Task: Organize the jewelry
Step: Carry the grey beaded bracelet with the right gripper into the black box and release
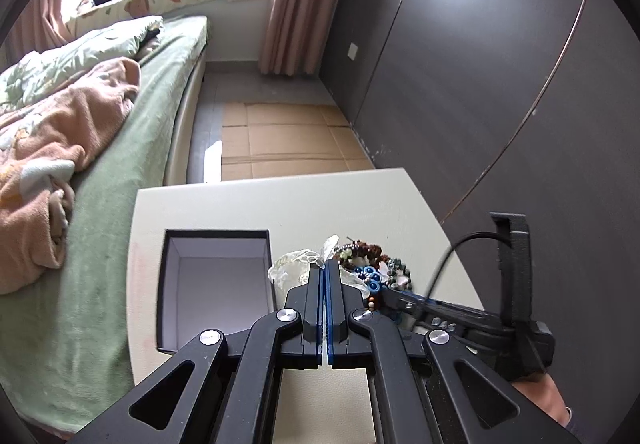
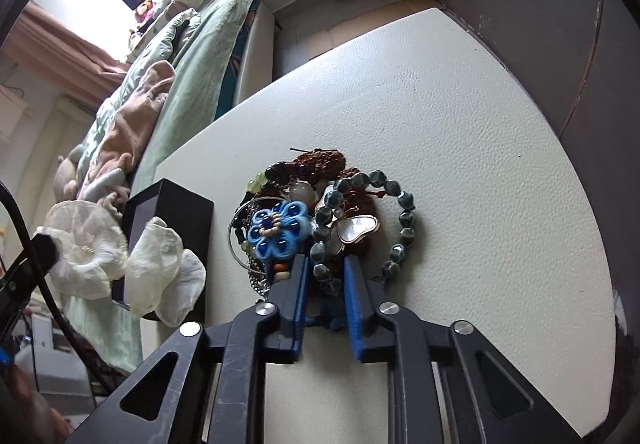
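Observation:
In the left wrist view my left gripper [image 1: 325, 264] is shut on a sheer white fabric flower [image 1: 294, 264], held just right of an open black box [image 1: 216, 284] with a white inside. From the right wrist view the flower [image 2: 86, 244] hangs in front of that box [image 2: 172, 204]. A pile of jewelry [image 2: 320, 196] lies on the white table [image 2: 460, 164]: a blue felt flower [image 2: 280, 230], a shell butterfly [image 2: 358, 230], brown beads. My right gripper [image 2: 326, 264] reaches into the pile's near edge, and its blue pads are closed on a grey bead bracelet [image 2: 406, 220].
A bed with a green sheet [image 1: 100, 244] and a pink blanket runs along the table's left side. Dark wardrobe doors [image 1: 480, 84] stand close on the right. Flattened cardboard [image 1: 288, 140] covers the floor beyond the table. A person's hand [image 1: 540, 396] holds the right gripper.

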The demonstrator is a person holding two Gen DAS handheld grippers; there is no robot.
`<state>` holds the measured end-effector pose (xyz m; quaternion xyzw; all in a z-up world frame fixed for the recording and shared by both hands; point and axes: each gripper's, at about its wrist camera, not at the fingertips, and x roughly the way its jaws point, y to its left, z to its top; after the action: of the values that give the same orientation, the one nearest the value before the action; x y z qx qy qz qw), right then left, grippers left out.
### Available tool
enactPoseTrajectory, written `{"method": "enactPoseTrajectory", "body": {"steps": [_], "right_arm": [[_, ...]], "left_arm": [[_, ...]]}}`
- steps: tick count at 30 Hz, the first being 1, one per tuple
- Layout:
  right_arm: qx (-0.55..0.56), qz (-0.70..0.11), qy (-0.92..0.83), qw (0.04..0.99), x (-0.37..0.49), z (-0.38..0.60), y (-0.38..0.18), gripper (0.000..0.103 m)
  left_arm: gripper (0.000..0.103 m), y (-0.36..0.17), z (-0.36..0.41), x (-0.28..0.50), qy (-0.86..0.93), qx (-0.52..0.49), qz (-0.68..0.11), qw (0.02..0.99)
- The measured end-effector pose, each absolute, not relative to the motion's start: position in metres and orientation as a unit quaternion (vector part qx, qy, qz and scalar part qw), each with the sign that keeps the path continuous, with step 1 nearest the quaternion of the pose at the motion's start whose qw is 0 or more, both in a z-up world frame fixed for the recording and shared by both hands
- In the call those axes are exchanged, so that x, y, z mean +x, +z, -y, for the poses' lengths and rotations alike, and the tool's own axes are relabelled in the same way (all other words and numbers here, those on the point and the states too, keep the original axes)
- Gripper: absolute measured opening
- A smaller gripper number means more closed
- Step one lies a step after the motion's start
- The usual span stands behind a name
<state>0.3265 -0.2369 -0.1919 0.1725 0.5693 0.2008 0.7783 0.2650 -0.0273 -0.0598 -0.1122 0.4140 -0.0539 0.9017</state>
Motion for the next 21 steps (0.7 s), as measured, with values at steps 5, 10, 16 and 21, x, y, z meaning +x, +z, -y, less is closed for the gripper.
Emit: {"method": "enactPoseTrajectory", "body": {"steps": [5, 10, 16, 21], "right_arm": [[0.208, -0.556, 0.217, 0.775, 0.319, 0.253, -0.180, 0.011], [0.237, -0.535, 0.233, 0.776, 0.310, 0.264, -0.159, 0.011], [0.257, -0.516, 0.256, 0.776, 0.305, 0.263, -0.135, 0.011], [0.267, -0.501, 0.277, 0.775, 0.302, 0.249, -0.113, 0.011]], "left_arm": [[0.000, -0.048, 0.019, 0.262, -0.057, -0.121, -0.401, 0.906], [0.000, -0.040, 0.009, 0.260, -0.056, -0.130, -0.392, 0.909], [0.000, -0.038, -0.010, 0.258, -0.046, -0.140, -0.385, 0.911], [0.000, -0.048, -0.026, 0.261, -0.034, -0.154, -0.394, 0.905]]}}
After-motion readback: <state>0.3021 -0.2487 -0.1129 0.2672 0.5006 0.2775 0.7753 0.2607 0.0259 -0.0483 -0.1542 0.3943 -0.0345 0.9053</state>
